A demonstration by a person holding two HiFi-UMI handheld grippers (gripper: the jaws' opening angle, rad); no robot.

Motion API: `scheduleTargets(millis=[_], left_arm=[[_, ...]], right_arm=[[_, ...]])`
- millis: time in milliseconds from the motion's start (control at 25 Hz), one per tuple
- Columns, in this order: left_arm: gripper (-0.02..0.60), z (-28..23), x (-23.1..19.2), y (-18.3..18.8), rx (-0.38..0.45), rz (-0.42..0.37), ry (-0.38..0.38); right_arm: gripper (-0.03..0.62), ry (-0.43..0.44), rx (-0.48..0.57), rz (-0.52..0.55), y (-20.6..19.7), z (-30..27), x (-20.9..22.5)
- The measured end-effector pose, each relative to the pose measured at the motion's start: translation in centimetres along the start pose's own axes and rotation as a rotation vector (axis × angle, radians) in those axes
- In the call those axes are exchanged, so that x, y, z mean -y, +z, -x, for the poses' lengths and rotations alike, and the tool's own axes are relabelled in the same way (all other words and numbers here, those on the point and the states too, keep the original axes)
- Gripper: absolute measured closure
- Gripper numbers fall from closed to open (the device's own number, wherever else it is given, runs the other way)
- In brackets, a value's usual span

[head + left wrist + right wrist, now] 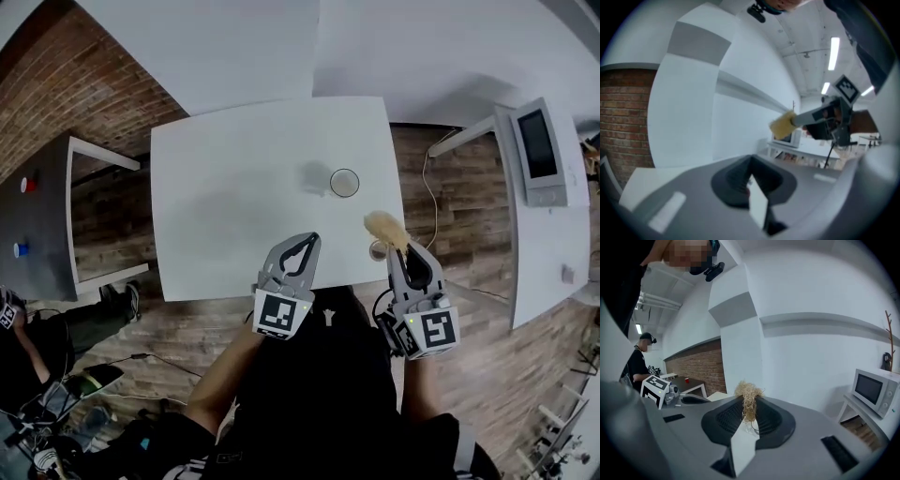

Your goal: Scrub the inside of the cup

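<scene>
While it is hanging over the near edge of the table (225,187), the left gripper (304,246) is keeping its jaws pressed together on nothing, likely free to steady the cup. Beside it, the right gripper (749,414) is clamping a scrubber (748,397), tuft poking forward for reaching inside. Farther out, the cup (344,182) is standing upright, mouth up, well apart from both.

Cup (344,182) on white table (234,220)
</scene>
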State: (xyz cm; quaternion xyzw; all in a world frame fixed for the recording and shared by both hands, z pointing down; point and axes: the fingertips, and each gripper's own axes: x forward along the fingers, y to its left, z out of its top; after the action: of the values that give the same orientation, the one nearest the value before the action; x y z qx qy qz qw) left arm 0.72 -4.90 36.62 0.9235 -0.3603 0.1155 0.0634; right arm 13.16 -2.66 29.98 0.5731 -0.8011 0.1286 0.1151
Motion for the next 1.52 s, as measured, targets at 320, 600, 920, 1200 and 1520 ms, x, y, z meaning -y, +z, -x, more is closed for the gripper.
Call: scheduleTargets(millis=[320,600,920,1200,1520], left_arm=[[0.534,-5.3,-1.9,-4.0,-0.073,-0.029,-0.053],[0.478,-10.5,-2.2,-10.1,-0.187,-0.078,-0.129],[0.462,-14.8,-3.6,-14.3,-0.264,-0.065,-0.142],[0.49,-16.5,-3.6,-16.3,-0.31,-0.095,-0.164],[0.511,-17.0,-2.4,-16.2,-0.298,-0.119,-0.206]], right_arm=[[0.539,0.064,-0.103,0.029,-2.0,-5.6,1.3],[0.54,0.104,-0.255,0.12,-5.4,-9.5,3.3],[0.539,0.167,-0.369,0.269,-7.8,-13.1,4.5],[0.54,0.306,-0.494,0.376,-10.5,-15.7,3.9],[0.54,0.369,-0.649,0.522,-13.6,-18.1,4.5]])
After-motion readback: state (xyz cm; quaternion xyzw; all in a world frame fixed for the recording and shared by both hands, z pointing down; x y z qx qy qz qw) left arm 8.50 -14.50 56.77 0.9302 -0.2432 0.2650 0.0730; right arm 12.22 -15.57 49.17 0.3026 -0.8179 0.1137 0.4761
